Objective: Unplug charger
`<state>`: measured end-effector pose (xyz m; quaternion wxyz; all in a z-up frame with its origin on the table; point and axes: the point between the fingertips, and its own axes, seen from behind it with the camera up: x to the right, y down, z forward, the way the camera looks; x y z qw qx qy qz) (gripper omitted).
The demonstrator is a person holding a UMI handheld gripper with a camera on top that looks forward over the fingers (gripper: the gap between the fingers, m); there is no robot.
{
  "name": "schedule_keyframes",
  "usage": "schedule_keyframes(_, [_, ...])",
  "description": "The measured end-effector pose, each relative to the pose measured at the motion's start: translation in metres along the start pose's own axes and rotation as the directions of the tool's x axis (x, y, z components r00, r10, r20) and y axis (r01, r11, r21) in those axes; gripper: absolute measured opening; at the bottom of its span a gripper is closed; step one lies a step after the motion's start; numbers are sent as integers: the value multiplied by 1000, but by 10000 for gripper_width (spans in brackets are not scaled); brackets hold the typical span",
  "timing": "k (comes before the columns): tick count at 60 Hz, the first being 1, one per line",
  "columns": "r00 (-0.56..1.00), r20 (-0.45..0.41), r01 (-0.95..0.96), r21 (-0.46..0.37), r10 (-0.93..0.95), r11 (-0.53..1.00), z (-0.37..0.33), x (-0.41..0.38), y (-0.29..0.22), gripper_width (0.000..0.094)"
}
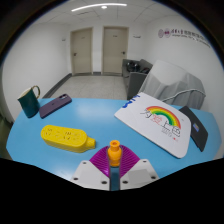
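A yellow power strip (67,135) lies on the blue table (100,112), ahead and to the left of my fingers. My gripper (113,162) is shut on a small orange charger (114,151). The purple pads (97,163) press on it from both sides. The charger is apart from the power strip, to its right and nearer to me. No cable shows between them.
A teal mug (28,100) and a purple flat object (54,104) stand at the far left of the table. A white sheet with a rainbow drawing (153,123) lies to the right, with a dark flat object (194,129) beside it. Doors and a chair are beyond the table.
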<state>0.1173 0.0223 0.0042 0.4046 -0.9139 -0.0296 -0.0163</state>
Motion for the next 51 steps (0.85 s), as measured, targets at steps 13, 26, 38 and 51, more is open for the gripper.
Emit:
schedule_keyframes(13, [1000,5,-18,-13,18,1000,12,-7,1,220])
schedule_keyframes(26, [999,-18,-47,46,48,998,-18,-12,-10,769])
schedule_keyframes(38, [997,-39,-63,69,66,996,-87,-26,0,823])
schedule_keyframes(51, [995,-57,-80,72,84,994,-171,-30,29,846])
